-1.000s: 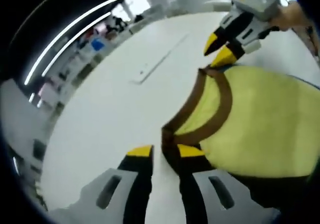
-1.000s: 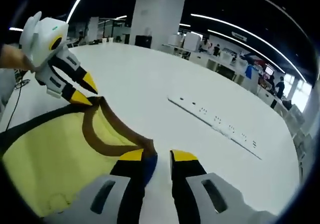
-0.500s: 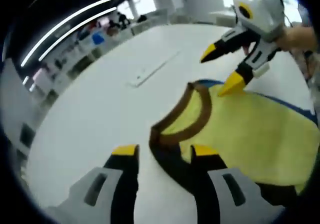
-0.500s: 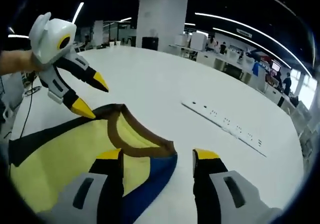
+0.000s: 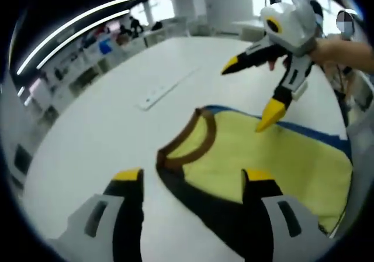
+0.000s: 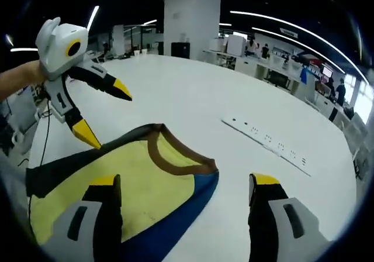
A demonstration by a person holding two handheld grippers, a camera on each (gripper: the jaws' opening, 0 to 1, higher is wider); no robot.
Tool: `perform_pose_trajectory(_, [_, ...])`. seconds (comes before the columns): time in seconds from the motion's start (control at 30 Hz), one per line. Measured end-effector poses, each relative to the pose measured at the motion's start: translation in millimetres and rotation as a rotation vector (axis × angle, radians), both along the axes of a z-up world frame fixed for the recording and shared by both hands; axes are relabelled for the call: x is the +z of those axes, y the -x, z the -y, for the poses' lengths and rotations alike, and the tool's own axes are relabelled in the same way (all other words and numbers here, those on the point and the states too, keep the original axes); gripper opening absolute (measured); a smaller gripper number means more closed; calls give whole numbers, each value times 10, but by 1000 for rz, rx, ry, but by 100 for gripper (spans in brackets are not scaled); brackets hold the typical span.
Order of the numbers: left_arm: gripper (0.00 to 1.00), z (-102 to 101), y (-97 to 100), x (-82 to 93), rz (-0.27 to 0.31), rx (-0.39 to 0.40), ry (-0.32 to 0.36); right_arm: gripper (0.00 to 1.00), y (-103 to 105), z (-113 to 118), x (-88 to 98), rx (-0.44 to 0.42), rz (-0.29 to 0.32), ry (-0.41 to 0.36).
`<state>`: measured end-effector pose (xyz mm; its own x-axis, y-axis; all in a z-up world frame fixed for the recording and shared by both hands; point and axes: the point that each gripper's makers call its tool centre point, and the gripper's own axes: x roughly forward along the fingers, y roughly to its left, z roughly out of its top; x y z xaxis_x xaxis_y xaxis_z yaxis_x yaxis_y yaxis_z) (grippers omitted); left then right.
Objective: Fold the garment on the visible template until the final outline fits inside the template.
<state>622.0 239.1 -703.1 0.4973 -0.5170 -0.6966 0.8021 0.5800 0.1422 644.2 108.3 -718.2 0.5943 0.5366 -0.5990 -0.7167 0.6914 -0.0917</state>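
1. The yellow garment [image 5: 274,157] lay flat on the white tabletop [image 5: 105,139], lower centre of both views, brown collar [image 6: 175,157] toward me.
2. My left tool [image 5: 193,183] and right tool [image 6: 184,186] hung above it, both spread apart, gripping nothing.
3. I judged the next fold needed an even edge pinch, lifting both sides together.

**Two gripper cameras facing each other across a yellow shirt**

The left gripper view looks down from close above the white worktop [image 5: 87,133], across the shirt's [image 5: 280,157] brown collar toward the right gripper [image 5: 248,95]. The right gripper view faces the opposite way, toward the left gripper [image 6: 111,113]. Both share the shirt [image 6: 117,186], worktop [image 6: 193,98] and white power strip [image 6: 266,145].
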Motion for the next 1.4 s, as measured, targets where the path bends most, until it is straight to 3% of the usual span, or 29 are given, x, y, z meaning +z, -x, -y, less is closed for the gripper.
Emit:
perform_pose_trajectory(0.23, [75, 41, 216, 136, -14, -38, 30, 100, 200, -5, 114, 28, -10, -2])
perform_pose_trajectory(0.4, [80, 82, 306, 237, -6, -54, 43, 100, 399, -34, 261, 49, -4, -9])
perform_pose_trajectory(0.6, [87, 163, 587, 408, 2, -81, 56, 100, 647, -108, 451, 80, 22, -13])
perform_pose_trajectory(0.87, [92, 195, 832, 475, 4, -107, 59, 100, 846, -159, 585, 120, 28, -14])
perform_pose_trajectory(0.93, [93, 198, 765, 474, 4, -115, 63, 100, 928, -162, 629, 131, 32, -13])
perform_pose_trajectory(1.17, [98, 121, 934, 528, -13, -101, 73, 100, 1070, -125, 819, 108, 68, -53])
perform_pose_trajectory(1.4, [100, 91, 1127, 673, 8, -109, 86, 100, 1240, -40, 917, 97, 72, -66])
